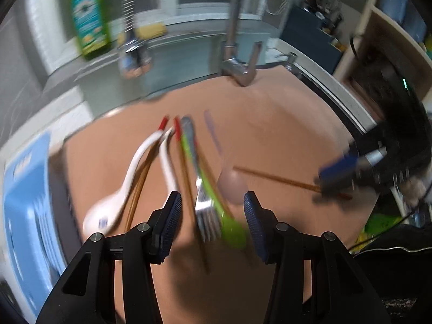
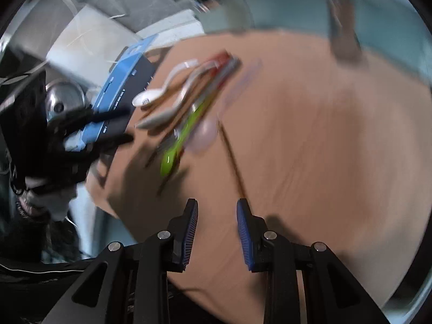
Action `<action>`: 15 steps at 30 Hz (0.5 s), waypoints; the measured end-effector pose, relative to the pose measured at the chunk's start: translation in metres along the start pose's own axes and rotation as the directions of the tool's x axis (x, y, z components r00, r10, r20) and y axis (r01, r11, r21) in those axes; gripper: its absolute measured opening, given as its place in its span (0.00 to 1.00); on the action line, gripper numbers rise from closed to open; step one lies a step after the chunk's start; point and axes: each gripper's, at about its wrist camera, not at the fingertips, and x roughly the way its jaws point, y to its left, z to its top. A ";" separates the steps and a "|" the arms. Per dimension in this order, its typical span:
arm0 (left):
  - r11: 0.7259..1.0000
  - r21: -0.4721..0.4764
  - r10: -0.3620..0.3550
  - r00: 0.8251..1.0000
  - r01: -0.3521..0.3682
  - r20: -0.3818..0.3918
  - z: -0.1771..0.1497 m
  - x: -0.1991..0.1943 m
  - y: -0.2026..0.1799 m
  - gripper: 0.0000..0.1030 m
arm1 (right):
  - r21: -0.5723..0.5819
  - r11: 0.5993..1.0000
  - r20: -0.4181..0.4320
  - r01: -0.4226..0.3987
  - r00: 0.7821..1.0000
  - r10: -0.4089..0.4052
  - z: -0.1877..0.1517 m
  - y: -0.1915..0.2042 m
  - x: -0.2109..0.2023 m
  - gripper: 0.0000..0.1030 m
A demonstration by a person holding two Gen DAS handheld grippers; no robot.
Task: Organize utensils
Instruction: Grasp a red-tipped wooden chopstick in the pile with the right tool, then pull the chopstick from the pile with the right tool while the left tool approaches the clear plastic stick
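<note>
A pile of utensils lies on a brown board (image 1: 270, 124): two white spoons (image 1: 127, 186), a steel fork (image 1: 202, 210), a green spoon (image 1: 229, 229), a clear pinkish spoon (image 1: 232, 186) and red-tipped chopsticks (image 1: 164, 124). One chopstick (image 1: 283, 179) lies apart to the right. My left gripper (image 1: 213, 202) is open, its fingers either side of the fork and green spoon. My right gripper (image 2: 217, 210) is open and empty, near the end of the lone chopstick (image 2: 232, 156); the pile (image 2: 183, 108) is ahead to its left. Both views are blurred.
A blue slotted basket (image 1: 24, 216) stands left of the board. A faucet (image 1: 240, 62), a green bottle (image 1: 90, 19) and a yellow sponge (image 1: 151, 31) are at the back by the sink. Shelves (image 1: 388, 40) stand at the right.
</note>
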 end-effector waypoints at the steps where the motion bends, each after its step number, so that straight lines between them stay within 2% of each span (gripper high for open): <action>1: 0.999 0.034 0.000 1.000 0.000 -0.007 0.009 0.005 -0.003 0.45 | 0.036 0.999 -0.001 -0.012 1.000 0.012 -0.009 -0.003 0.002 0.26; 5: 0.986 0.168 0.000 0.999 0.008 -0.049 0.042 0.032 -0.017 0.45 | 0.152 0.987 0.004 -0.051 0.999 0.051 -0.037 -0.012 0.011 0.26; 9: 0.943 0.332 0.026 0.990 0.022 -0.139 0.065 0.076 -0.043 0.42 | 0.219 0.976 0.013 -0.006 1.000 0.003 -0.051 -0.018 0.016 0.26; 13: 0.897 0.437 0.039 0.974 0.064 -0.222 0.068 0.101 -0.061 0.41 | 0.313 0.950 0.057 0.016 0.998 -0.036 -0.063 -0.035 0.009 0.26; 15: 0.877 0.475 0.056 0.964 0.076 -0.258 0.066 0.111 -0.067 0.41 | 0.338 0.941 0.078 0.024 0.996 -0.053 -0.058 -0.041 0.008 0.26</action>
